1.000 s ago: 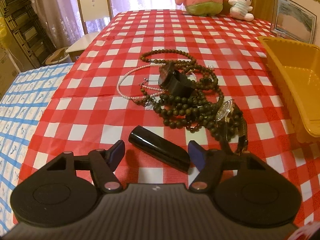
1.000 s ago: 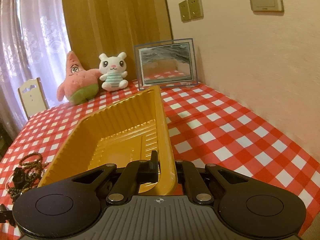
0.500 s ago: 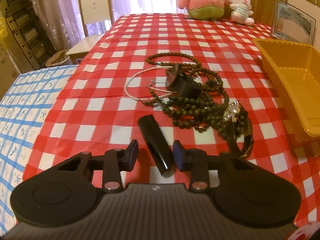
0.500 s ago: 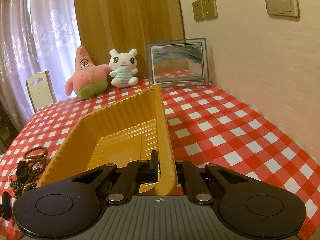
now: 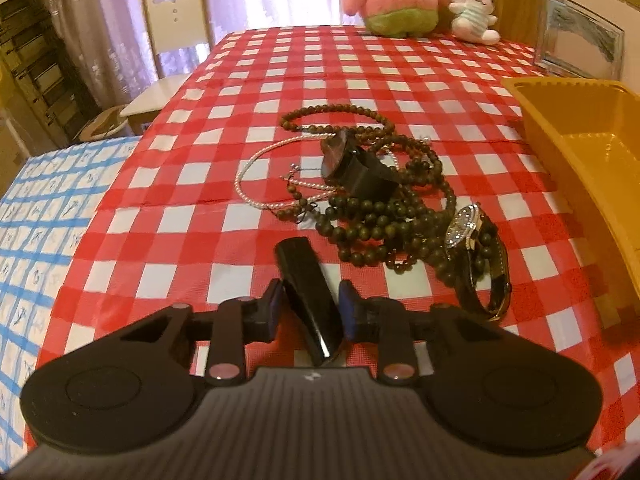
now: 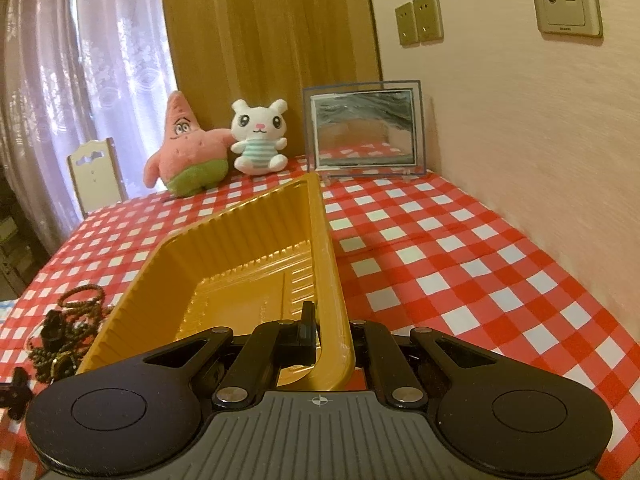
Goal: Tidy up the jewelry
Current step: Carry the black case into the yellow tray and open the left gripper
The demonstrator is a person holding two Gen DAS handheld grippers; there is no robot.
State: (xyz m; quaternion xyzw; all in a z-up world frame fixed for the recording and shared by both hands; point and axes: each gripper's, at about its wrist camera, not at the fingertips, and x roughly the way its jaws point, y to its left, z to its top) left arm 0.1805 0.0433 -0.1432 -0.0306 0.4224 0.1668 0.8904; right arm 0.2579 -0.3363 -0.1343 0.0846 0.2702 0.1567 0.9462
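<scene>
My left gripper point(image 5: 310, 306) is shut on a black oblong case point(image 5: 306, 292), tilted between the blue pads just above the red checked cloth. Beyond it lies a tangle of dark bead necklaces point(image 5: 384, 208), a pearl strand point(image 5: 260, 168), a black watch point(image 5: 356, 170) and a jewelled watch point(image 5: 474, 244). My right gripper point(image 6: 332, 332) is shut on the right wall of the yellow tray point(image 6: 326, 240), which is empty. The tray also shows at the right of the left wrist view point(image 5: 580, 128). The bead pile shows at the left of the right wrist view point(image 6: 68, 328).
Two plush toys point(image 6: 216, 148) and a framed picture point(image 6: 364, 130) stand at the table's far end. A wall point(image 6: 540, 140) runs along the right side. A chair point(image 5: 176, 36) and a blue checked surface point(image 5: 44, 208) lie to the left.
My left gripper has closed from wide open onto the black case, which turned lengthwise between the fingers and lifted. The right gripper kept hold of the tray and shifted slightly.
</scene>
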